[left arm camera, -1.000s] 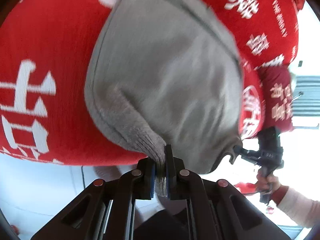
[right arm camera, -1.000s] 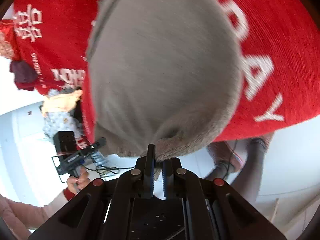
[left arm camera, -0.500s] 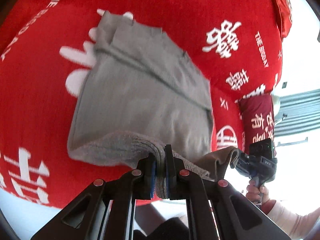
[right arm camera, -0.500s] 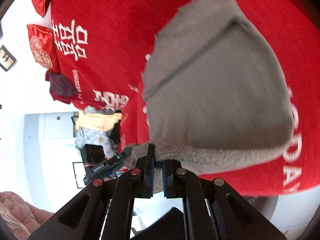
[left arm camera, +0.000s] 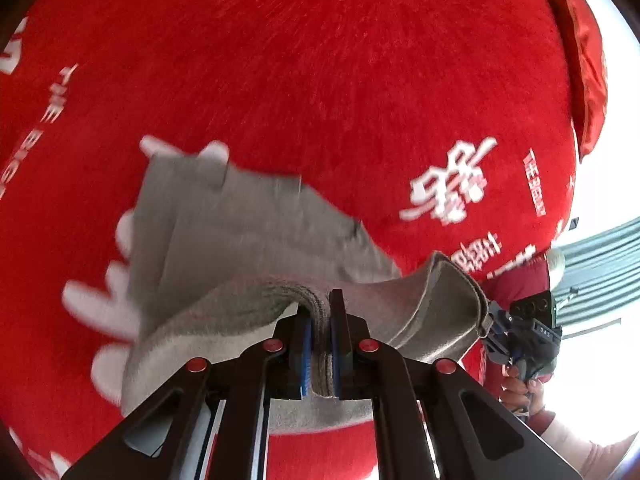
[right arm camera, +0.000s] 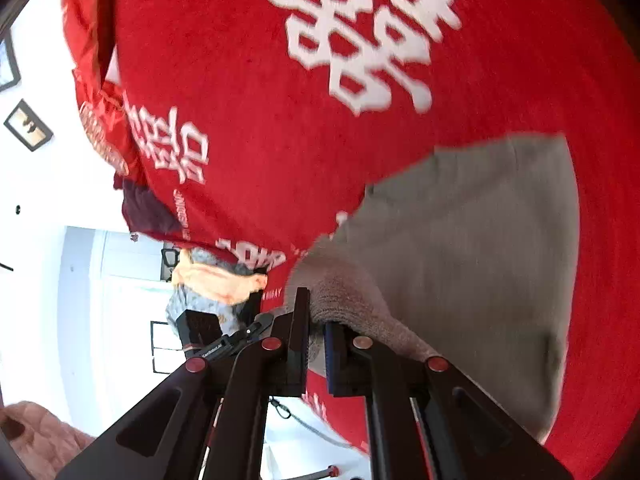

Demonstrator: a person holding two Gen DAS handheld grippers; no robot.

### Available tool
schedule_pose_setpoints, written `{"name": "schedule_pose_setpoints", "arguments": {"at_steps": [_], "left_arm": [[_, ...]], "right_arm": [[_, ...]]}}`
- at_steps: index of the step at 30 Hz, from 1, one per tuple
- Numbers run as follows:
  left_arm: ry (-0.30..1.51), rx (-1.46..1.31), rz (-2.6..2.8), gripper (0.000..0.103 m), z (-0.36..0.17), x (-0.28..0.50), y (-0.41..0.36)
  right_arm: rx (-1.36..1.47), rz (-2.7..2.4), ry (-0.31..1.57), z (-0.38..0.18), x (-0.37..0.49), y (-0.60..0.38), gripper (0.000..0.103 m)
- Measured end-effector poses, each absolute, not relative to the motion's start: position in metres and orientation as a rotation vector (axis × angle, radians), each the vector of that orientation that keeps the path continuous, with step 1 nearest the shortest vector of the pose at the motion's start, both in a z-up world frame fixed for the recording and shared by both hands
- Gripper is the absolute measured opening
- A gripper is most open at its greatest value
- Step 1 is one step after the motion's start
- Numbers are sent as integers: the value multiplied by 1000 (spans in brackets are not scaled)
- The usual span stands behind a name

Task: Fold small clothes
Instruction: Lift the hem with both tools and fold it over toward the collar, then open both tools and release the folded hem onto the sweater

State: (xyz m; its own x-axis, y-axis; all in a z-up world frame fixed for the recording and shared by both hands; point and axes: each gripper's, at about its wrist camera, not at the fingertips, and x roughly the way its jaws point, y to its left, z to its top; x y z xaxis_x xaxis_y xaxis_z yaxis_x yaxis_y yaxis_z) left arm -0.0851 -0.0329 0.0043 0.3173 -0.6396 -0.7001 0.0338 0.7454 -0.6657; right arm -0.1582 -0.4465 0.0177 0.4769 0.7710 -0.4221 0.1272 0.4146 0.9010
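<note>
A small grey knitted garment (left arm camera: 248,240) lies on a red blanket (left arm camera: 320,80) with white characters. Its near ribbed hem is lifted off the blanket. My left gripper (left arm camera: 319,320) is shut on the left part of that hem. My right gripper (right arm camera: 316,320) is shut on the right part of the hem, and the garment (right arm camera: 480,248) spreads away to the right in that view. In the left wrist view the right gripper (left arm camera: 496,340) shows at the garment's far corner, held by a hand.
The red blanket (right arm camera: 280,100) covers a bed. Red cushions (left arm camera: 588,60) lie at its far edge. A pile of orange and grey clothes (right arm camera: 216,284) and a dark red cloth (right arm camera: 144,212) sit beyond the blanket's edge. White walls and floor surround the bed.
Both grippers pulled the gripped hem back toward the near edge and lowered it. The garment went from hanging close before the cameras to lying spread on the blanket.
</note>
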Motion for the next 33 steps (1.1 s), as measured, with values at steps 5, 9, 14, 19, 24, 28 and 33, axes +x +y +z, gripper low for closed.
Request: {"name": "schedule_pose_setpoints", "arguments": {"at_steps": [5,9,14,19,24,28,33], "left_arm": [[1202,-613,-398,9,-38,-30,-46],[1254,-601,-300,9,-84,0,-50],[1300,-509,-245,9,-105,15,-60],[1334,-479,-203,9,-101,22,-64],[1282,-397,-164,77,-75,21,-68],[1259,-366,-135,80,-61,20,-66],[1283,-239,-92,80,-62,8,-74]], "right_arm": [[1064,459,1098,-25,-103,-459,7],[1053,386,1183,-70,-78,-465,7],[1017,284,1274,-109,-65,-471,8],[981,267,1282,-104,-58,-466,12],[906,261,1261,-78,-49,-463,57],[840,217,1219,-55,-46,-466,57],[738,177,1270,-46,-61,-459,57]]}}
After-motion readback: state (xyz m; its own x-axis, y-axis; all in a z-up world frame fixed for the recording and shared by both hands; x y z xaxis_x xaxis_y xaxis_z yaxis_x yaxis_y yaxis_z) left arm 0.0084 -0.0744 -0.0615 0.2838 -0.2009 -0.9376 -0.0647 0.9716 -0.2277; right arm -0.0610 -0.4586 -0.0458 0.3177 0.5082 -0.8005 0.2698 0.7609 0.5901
